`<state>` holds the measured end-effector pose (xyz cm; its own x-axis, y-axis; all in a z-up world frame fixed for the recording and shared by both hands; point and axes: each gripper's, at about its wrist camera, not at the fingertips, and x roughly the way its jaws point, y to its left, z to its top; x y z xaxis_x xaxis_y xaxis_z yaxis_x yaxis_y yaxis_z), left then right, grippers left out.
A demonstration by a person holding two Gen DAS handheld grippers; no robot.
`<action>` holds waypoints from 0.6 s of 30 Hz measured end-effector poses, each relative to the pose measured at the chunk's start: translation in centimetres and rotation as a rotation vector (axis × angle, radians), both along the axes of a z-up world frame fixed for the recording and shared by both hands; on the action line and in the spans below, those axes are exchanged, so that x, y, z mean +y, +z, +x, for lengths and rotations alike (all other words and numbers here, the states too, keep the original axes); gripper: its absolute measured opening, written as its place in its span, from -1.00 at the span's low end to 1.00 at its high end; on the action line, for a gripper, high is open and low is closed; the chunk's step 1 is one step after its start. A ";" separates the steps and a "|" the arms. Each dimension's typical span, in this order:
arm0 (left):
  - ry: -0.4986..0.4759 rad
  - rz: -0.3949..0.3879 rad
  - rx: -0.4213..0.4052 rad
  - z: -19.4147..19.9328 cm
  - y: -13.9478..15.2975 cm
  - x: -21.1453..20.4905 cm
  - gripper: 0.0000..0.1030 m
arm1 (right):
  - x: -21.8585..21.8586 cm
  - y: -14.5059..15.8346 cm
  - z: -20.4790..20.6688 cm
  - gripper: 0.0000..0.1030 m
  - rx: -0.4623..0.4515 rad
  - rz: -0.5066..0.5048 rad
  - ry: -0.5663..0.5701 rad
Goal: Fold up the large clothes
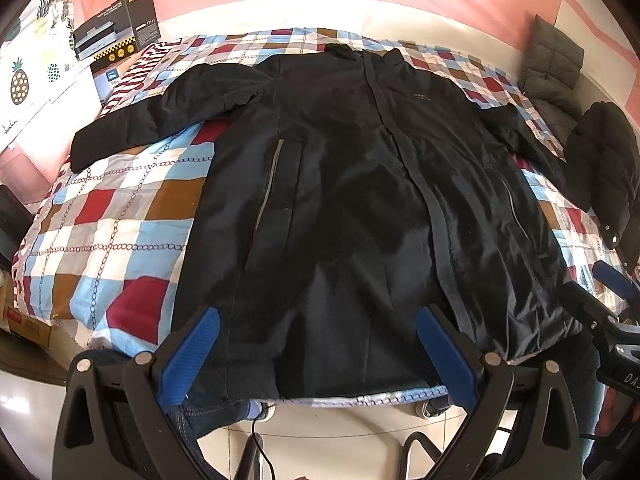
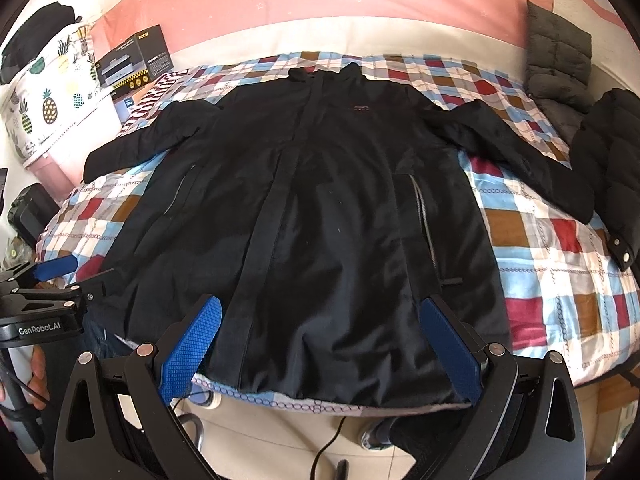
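A long black coat (image 1: 340,184) lies spread flat, front up, on a checked quilt (image 1: 112,208), collar far, hem at the near edge, both sleeves stretched out to the sides. It also shows in the right wrist view (image 2: 320,208). My left gripper (image 1: 318,320) is open and empty, hovering over the left part of the hem. My right gripper (image 2: 320,312) is open and empty, hovering over the right part of the hem. Each gripper shows at the edge of the other's view: the right gripper (image 1: 612,280), the left gripper (image 2: 52,270).
Another black puffer jacket (image 2: 612,168) and a grey quilted garment (image 2: 560,64) lie at the right side of the bed. Cardboard boxes (image 1: 120,24) and a pineapple-print pillow (image 1: 36,64) sit at the far left. Tiled floor (image 2: 280,440) lies below the bed edge.
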<state>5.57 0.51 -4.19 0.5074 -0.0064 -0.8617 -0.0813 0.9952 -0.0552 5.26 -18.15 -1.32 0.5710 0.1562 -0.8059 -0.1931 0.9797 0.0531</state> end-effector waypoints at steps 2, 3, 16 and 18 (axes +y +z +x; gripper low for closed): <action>0.002 0.002 0.001 0.4 -0.1 0.2 0.95 | 0.3 -0.1 0.6 0.93 0.003 -0.002 0.005; 0.005 0.001 0.004 0.7 -0.3 0.3 0.95 | 0.5 -0.2 1.0 0.93 0.004 -0.001 0.008; 0.070 -0.021 -0.021 5.6 -0.6 4.6 0.95 | 2.7 0.6 6.3 0.94 -0.046 0.029 0.073; 0.093 -0.044 -0.032 6.6 -0.6 6.0 0.95 | 3.1 0.7 7.4 0.94 -0.051 0.038 0.082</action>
